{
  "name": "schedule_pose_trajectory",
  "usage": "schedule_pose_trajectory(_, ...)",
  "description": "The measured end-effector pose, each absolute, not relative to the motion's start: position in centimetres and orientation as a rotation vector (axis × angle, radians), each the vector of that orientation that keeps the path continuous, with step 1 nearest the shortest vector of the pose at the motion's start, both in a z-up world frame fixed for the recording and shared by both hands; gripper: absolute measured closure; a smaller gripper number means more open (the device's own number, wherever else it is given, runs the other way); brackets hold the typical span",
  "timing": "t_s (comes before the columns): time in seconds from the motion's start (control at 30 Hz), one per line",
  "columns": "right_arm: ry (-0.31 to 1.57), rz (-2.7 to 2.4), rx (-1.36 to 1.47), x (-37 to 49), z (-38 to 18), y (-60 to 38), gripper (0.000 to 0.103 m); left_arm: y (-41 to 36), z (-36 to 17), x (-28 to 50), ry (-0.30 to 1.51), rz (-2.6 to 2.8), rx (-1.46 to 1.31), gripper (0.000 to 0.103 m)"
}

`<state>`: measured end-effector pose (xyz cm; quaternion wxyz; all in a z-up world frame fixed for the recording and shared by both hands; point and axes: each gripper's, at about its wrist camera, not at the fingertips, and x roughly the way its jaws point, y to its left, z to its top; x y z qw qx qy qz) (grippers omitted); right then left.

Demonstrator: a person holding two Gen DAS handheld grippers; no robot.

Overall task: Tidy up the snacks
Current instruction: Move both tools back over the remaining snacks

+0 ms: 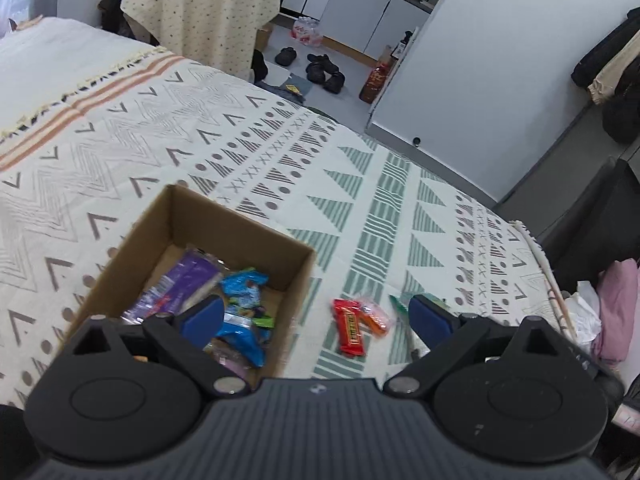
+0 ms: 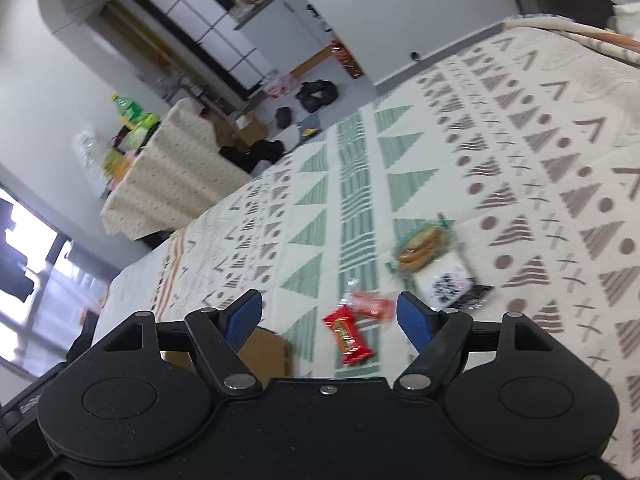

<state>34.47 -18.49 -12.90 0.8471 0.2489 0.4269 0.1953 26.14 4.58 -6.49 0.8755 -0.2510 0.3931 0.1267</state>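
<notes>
Left gripper (image 1: 316, 316): jaws spread about as wide as they go, nothing between the blue pads (image 1: 202, 314), touching nothing. It hangs over the near right corner of the cardboard box (image 1: 240, 228), one pad above the box's contents, the other out past the box's right wall over the bedspread (image 1: 280, 152).

Cardboard box: open-topped, sitting on the patterned bedspread. Inside, a purple packet (image 1: 188, 276) toward the far left and blue packets (image 1: 244, 292) beside it, piled loosely; more wrappers underneath, too jumbled to name.

Red candy bar (image 1: 350, 330): flat on the bedspread just right of the box, apart from its wall. An orange wrapper (image 1: 376, 316) touches its far right side.

Right gripper (image 2: 330, 314): jaws parted to a middling gap and empty, no contact with anything. In its view the red candy bar (image 2: 350, 336) lies on the bedspread between the two fingers but below them; the orange wrapper (image 2: 370, 304) lies just beyond it.

Farther right of the box: a clear pack of golden biscuits (image 2: 422, 246), and just next to it a white-and-black packet (image 2: 446, 280). Both blurred; print unreadable.

A corner of the box (image 2: 272, 350) shows under the right gripper's left finger.
</notes>
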Motion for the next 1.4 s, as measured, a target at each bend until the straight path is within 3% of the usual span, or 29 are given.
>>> schedule_pose_trajectory(0.67, 0.954, 0.339, 0.535, 35.9, -15.4, -23.3, 0.029, -1.9, -11.3, 30.9, 0.885, 0.213, -0.546, 0.008)
schedule_pose_trajectory(0.83, 0.973, 0.326, 0.526, 36.6, -16.6, -23.6, 0.031, -2.3, -13.3, 32.5, 0.903, 0.217, -0.592, 0.019)
schedule_pose_trajectory(1.0, 1.008, 0.329, 0.507, 37.5, -18.0, -23.2, 0.041, -2.2, -15.0, 34.5, 0.923, 0.228, -0.628, 0.043)
schedule_pose_trajectory(1.1, 1.023, 0.335, 0.482, 38.0, -18.7, -22.7, 0.044, -2.0, -16.1, 35.5, 0.935, 0.243, -0.654, 0.051)
schedule_pose_trajectory(1.27, 1.032, 0.341, 0.421, 38.8, -19.7, -21.6, 0.044, -1.8, -17.7, 37.0, 0.956, 0.254, -0.68, 0.06)
schedule_pose_trajectory(1.4, 1.028, 0.357, 0.364, 39.3, -20.3, -20.6, 0.044, -1.7, -19.1, 38.1, 0.984, 0.269, -0.702, 0.063)
